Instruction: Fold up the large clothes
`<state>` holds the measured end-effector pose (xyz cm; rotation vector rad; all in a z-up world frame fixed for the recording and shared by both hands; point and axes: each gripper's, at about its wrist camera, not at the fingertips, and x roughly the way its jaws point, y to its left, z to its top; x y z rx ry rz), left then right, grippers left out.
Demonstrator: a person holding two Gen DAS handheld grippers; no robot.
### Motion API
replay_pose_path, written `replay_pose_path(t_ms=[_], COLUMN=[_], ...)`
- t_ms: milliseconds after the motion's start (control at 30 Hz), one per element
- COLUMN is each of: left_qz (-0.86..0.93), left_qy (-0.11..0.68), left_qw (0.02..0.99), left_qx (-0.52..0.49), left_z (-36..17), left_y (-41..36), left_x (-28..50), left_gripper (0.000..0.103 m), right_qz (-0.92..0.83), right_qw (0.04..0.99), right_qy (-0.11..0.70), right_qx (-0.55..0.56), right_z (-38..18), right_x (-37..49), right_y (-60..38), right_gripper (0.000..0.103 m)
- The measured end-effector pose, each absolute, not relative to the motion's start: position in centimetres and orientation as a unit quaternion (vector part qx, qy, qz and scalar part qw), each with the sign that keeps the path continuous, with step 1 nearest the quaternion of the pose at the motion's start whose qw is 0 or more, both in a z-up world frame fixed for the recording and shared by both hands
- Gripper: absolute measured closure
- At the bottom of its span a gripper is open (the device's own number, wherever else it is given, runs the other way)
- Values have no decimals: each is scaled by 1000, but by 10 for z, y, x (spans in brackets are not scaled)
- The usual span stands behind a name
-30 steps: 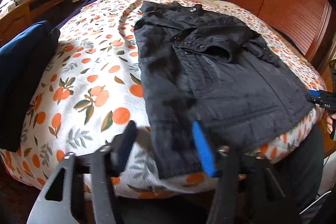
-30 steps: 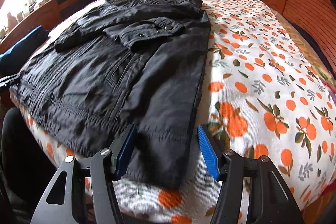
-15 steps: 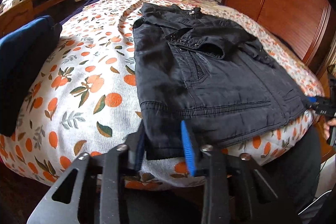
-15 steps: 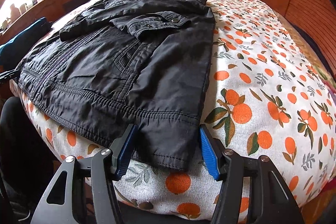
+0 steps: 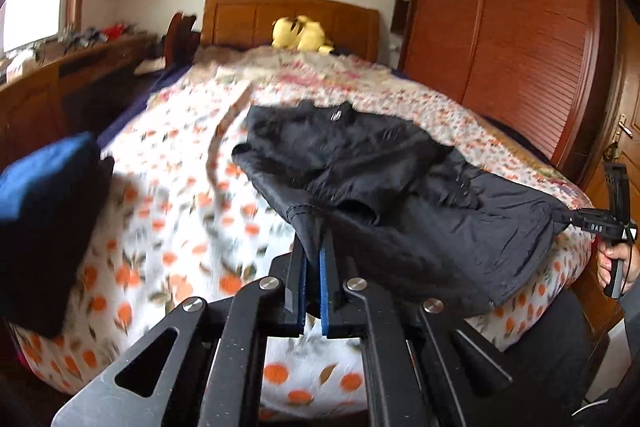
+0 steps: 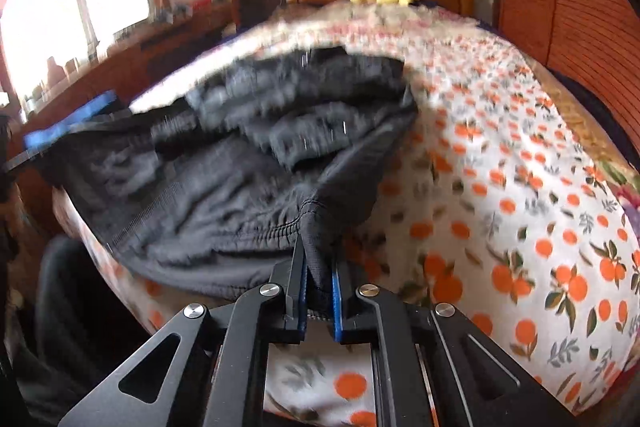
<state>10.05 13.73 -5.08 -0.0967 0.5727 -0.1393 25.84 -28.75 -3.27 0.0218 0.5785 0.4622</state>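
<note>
A yellow plush toy (image 5: 301, 34) sits by the wooden headboard (image 5: 288, 21), clear of the black padded jacket (image 5: 400, 187) on the orange-print bedspread (image 5: 172, 195). Left gripper (image 5: 313, 247) and right gripper (image 6: 318, 263) have just closed — each pinching a hem corner.

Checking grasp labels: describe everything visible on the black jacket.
The black jacket looks like thin, slightly shiny woven fabric with a stitched hem, its sleeves folded over the front. Collar end lies on the orange-print bedspread; the hem corners are raised, pinched by the left gripper and right gripper.
</note>
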Motion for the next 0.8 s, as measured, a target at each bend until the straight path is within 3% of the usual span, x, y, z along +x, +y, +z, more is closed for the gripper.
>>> replay_pose_path(t_ms=[133,533,800], left_qz=[-77,-91,-127], left_qy=[257,157,117], left_qw=[962,983,985], left_qx=[-45,-29,-17], left_z=[-15,102,137], left_y=[131,121,104], left_x=[97,40,12], left_gripper=[98,98,98], right_qz=[251,252,254], right_qw=[936,959,964], right_qy=[241,124,66], right_qx=[60,38,38], right_z=[-1,88,103], right_x=[243,133,77], right_y=[-303,-359,-392], right_gripper=[96,97,97])
